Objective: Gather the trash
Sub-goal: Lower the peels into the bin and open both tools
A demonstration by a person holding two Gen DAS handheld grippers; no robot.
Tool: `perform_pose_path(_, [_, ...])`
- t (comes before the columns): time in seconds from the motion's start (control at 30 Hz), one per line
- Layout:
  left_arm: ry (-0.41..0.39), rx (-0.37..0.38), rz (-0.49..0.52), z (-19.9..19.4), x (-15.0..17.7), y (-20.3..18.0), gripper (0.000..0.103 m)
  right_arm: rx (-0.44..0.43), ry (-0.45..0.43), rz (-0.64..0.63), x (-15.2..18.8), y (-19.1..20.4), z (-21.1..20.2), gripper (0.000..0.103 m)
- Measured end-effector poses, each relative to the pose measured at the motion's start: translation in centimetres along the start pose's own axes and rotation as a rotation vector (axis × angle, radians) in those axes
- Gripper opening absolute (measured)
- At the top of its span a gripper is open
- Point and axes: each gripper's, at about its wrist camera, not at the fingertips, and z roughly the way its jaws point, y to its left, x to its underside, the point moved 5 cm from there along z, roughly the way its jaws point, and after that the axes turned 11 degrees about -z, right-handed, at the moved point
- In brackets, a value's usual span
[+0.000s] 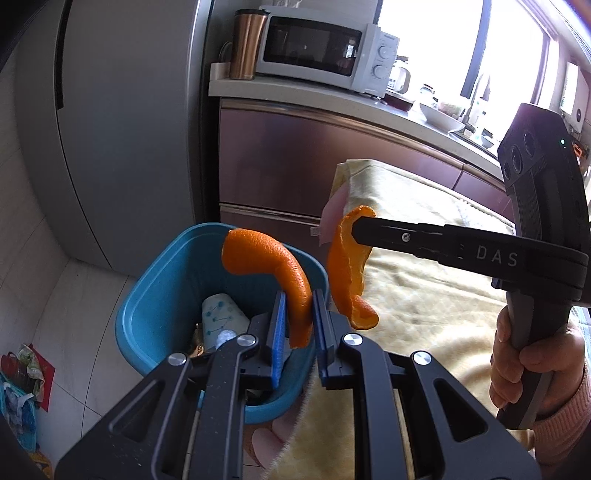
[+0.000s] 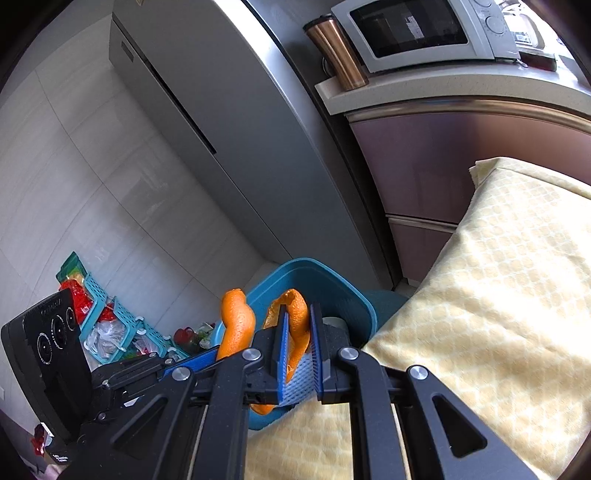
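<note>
Orange peels (image 1: 280,273), a teal bin (image 1: 162,295), and a yellow lattice-patterned cloth (image 2: 498,266).

Right gripper (image 2: 297,332) clamped on a curled orange peel (image 2: 295,325) | left gripper (image 2: 207,360) at lower left, pinching a second orange peel (image 2: 236,326) | both peels above a blue bin (image 2: 343,291) on the floor | yellow patterned cloth (image 2: 498,277) at right | fridge (image 2: 258,147) behind | microwave (image 2: 424,33) on counter
</note>
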Motion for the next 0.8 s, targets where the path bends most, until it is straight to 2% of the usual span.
perform_pose_path(0.43, [0.075,-0.035,-0.029,4.0,1.1,1.7,0.015,0.038,0.100,-0.022,0.7,0.6,3.8,0.016])
perform_pose_path(0.8, [0.102,-0.018,-0.099,6.3,1.4,3.4,0.016,0.038,0.119,-0.020,0.8,0.4,4.3,0.018])
